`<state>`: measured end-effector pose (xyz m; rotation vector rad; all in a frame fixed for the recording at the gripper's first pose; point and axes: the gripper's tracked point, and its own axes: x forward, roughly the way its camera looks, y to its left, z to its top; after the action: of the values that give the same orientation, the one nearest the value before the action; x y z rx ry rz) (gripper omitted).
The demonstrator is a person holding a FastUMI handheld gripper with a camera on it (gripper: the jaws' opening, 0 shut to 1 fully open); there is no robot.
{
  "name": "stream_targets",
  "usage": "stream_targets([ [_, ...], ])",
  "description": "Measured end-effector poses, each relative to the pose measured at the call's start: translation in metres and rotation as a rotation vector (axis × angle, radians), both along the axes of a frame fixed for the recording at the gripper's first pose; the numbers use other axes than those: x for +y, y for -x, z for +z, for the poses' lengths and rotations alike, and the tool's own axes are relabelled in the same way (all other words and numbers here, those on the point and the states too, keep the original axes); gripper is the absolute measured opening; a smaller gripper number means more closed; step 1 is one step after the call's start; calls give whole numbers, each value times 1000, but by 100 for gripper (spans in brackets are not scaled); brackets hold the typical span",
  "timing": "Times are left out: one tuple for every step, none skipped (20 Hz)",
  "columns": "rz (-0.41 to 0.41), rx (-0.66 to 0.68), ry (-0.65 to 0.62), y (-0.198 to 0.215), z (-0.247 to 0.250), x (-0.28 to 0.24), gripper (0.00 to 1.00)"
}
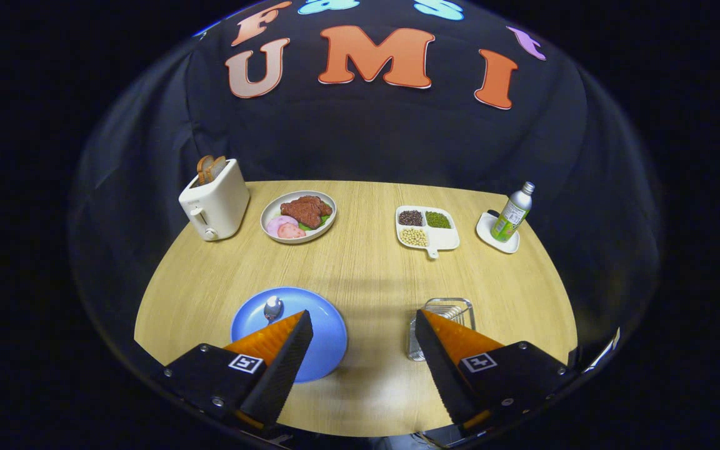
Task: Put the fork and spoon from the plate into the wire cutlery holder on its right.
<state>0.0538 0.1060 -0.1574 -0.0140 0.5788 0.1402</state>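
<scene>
A blue plate [325,337] lies on the wooden table, partly behind my left finger [275,350]. A metal spoon bowl [272,307] rests on the plate; its handle is hidden by that finger. I cannot make out a fork. The wire cutlery holder [450,312] stands to the plate's right, partly behind my right finger [454,350]. My gripper [363,322] is open, held above the table between plate and holder, with nothing between its fingers.
Beyond the fingers, a white toaster [215,203] with bread stands at the back left. Beside it is a plate of meat and vegetables [298,215], then a divided dish of beans [427,228], then a green bottle [512,214] on a white coaster.
</scene>
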Motion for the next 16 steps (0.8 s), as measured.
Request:
stream_targets([
  [8,5,-19,3,-4,12,99],
  [14,7,-38,4,-9,24,99],
  [26,9,-52,4,-15,36,99],
  [40,16,-57,5,-23,50,99],
  [55,23,-64,7,-31,61,99],
  [69,34,-74,10,-39,73,99],
  [84,45,-89,13,-46,86,99],
  [98,60,-97,17,-55,97,99],
  [107,76,-100,20,-64,105,98],
  [116,85,-104,22,-71,113,98],
  [119,95,-97,22,-80,119,97],
  [127,106,-88,24,-88,124,97],
  [132,113,-78,24,-96,129,96],
  [137,118,-73,25,-104,133,95],
  [139,120,-63,24,-111,137,91],
  [140,122,-53,23,-117,139,89],
])
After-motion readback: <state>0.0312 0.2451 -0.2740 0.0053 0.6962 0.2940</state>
